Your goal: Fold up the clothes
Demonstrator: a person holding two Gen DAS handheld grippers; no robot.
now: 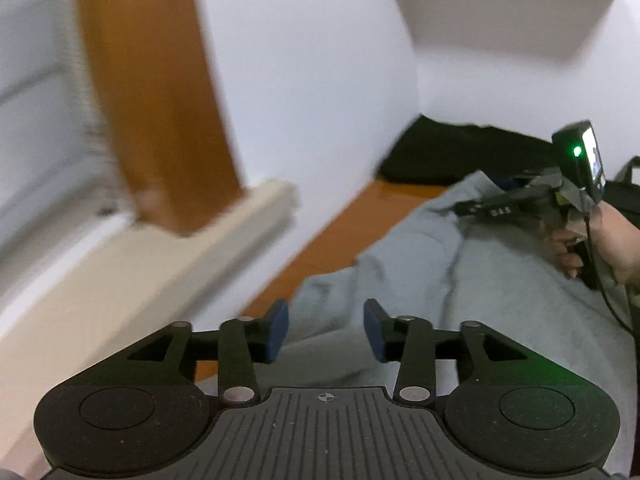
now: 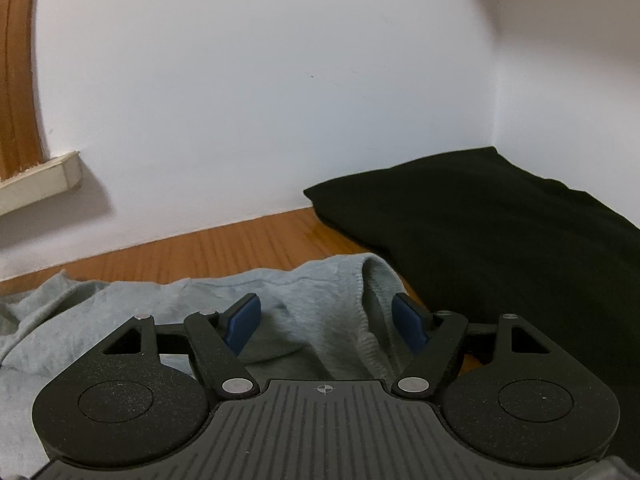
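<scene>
In the left wrist view, a blurred orange-brown wooden upright stands at the far left against a white wall, above a cream ledge. Next comes a strip of the orange-brown wooden desk, running along the wall's foot. The left claw hangs over the near edge of the crumpled pale grey-blue knit garment, its blue-padded fingers spread wide with nothing between them. Farther right, a folded black cloth lies against the wall beyond the garment. At the far right, a hand holds the right claw low over the garment; from this side I cannot tell its spread.

In the right wrist view, the same garment lies spread across the desk from the left edge to the centre. The right claw is open wide, and a ribbed edge of the garment rises between its blue pads, touching neither. To the right, the black cloth lies just beside the garment, reaching back into the wall corner.
</scene>
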